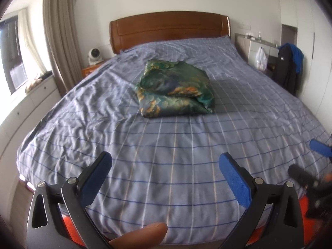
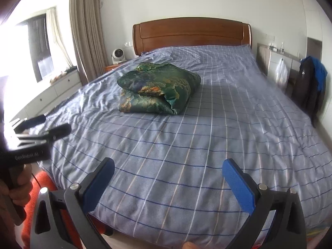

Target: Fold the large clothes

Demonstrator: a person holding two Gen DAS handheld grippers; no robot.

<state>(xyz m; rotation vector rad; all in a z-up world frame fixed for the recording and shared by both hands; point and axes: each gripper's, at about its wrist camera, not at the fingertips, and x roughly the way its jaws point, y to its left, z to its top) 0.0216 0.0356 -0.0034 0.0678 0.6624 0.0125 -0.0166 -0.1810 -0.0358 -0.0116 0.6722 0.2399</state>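
Green folded garment (image 1: 176,90) on bed (image 1: 145,166)

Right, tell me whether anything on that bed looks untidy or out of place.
Only minor things: the green patterned bundle is folded loosely, one corner poking out at its near right, and the checked bedcover is wrinkled along the window side. Nothing is spilled or damaged.

Folded garment (image 1: 176,89) mid-bed (image 1: 166,155), headboard (image 1: 170,29) behind, fan (image 1: 94,55) left.
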